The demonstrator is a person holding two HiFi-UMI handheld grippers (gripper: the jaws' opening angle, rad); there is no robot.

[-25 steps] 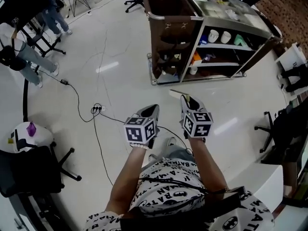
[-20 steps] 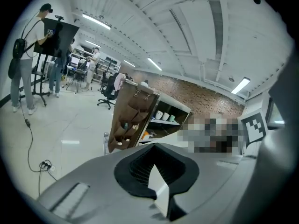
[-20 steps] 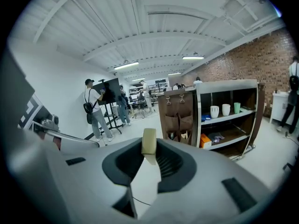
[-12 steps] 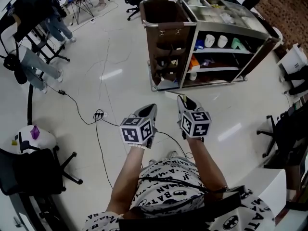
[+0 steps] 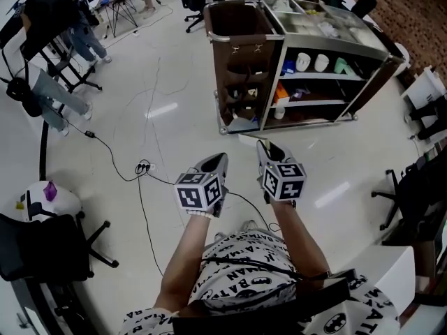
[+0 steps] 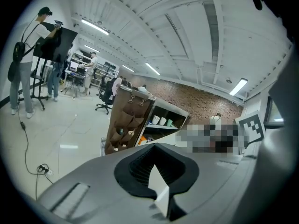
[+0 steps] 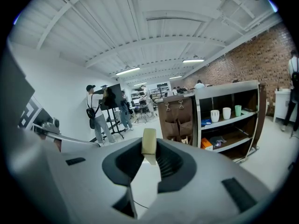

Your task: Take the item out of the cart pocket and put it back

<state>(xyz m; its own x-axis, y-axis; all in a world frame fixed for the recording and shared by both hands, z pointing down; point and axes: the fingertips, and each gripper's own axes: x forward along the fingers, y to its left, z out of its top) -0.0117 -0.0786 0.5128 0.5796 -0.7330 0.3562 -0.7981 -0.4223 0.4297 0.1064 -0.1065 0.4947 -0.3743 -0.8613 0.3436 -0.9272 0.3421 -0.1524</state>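
The brown cart stands ahead on the white floor; its side panel of cloth pockets faces me and also shows in the left gripper view and the right gripper view. My right gripper is shut on a thin, pale flat item, which stands edge-on between the jaws. My left gripper hangs beside it with its jaws together and nothing in them. Both are well short of the cart, above the floor.
White cups and boxes sit on the cart's shelves. A cable with a power strip crosses the floor to my left. People and stands occupy the far left, office chairs the near left, a white table the right.
In the head view the cart has slid a little to the left. Both grippers stay side by side, the right one still gripping the flat item.
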